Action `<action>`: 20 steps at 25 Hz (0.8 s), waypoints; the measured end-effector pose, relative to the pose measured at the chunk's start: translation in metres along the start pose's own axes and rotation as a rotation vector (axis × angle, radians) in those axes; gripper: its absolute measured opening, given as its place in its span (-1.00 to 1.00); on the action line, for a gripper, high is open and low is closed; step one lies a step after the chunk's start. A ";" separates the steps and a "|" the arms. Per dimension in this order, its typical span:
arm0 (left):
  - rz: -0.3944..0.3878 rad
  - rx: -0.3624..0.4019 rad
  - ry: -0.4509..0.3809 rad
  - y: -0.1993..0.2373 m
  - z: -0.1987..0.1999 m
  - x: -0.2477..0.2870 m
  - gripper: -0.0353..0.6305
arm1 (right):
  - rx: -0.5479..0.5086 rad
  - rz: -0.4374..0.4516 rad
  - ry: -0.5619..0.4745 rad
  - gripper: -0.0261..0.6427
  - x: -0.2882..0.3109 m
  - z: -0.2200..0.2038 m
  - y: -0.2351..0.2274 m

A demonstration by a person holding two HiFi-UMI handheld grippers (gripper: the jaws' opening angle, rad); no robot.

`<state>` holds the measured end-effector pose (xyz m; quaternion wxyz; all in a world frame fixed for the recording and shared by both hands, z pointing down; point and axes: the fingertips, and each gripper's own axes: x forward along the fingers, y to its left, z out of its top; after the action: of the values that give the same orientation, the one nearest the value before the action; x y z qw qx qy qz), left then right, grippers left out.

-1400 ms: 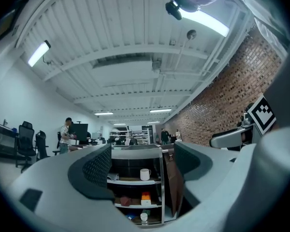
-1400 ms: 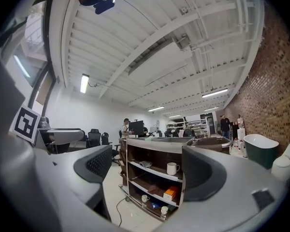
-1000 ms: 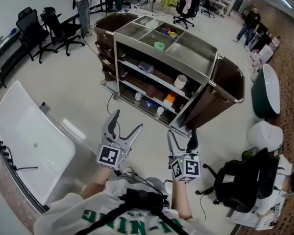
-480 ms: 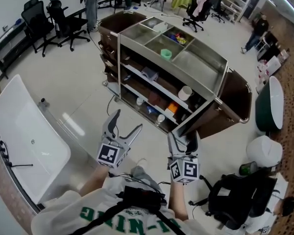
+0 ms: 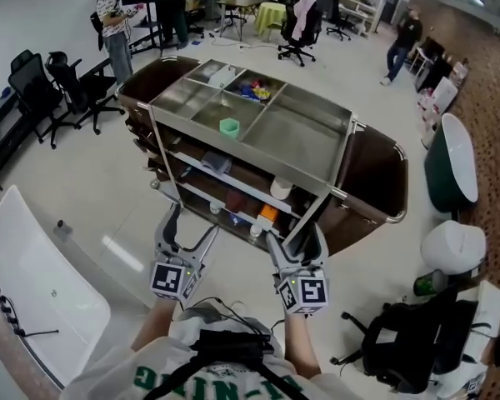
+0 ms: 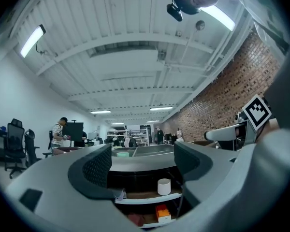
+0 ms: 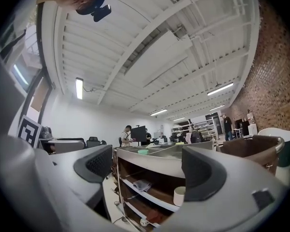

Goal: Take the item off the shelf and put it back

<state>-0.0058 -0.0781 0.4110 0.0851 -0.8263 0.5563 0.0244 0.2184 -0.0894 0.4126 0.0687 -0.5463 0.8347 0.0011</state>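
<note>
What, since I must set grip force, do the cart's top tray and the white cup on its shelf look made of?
Top tray: looks like brushed stainless steel, grey with a dull sheen and soft reflections. White cup: plain matte white, smooth walls; paper, plastic or ceramic, the look leaves it open.

white shirt [image 5: 125, 372] with green lettering, black chest strap [image 5: 233, 342]; grey left gripper [image 5: 190, 225] and right gripper [image 5: 296, 242] carry black-and-white marker cubes [image 5: 171, 279].
</note>
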 end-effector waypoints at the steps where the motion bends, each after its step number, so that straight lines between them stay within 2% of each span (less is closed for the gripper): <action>1: -0.007 -0.009 0.012 -0.002 -0.004 0.006 0.29 | 0.004 -0.005 0.003 0.44 0.000 -0.002 -0.004; 6: -0.036 -0.028 0.008 -0.008 -0.014 0.037 0.29 | -0.003 -0.054 -0.014 0.44 0.007 0.003 -0.029; 13: -0.084 -0.034 0.024 0.015 -0.024 0.061 0.29 | -0.034 -0.109 -0.020 0.44 0.030 0.004 -0.030; 17: -0.114 -0.025 0.028 0.047 -0.032 0.073 0.29 | -0.036 -0.156 -0.037 0.44 0.053 0.008 -0.017; 20: -0.110 -0.049 0.003 0.076 -0.025 0.079 0.29 | -0.059 -0.161 -0.041 0.44 0.073 0.007 0.001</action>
<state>-0.0475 -0.1821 0.4166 0.0652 -0.8574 0.5095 0.0322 0.1900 -0.1550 0.3975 0.0693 -0.6135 0.7860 0.0314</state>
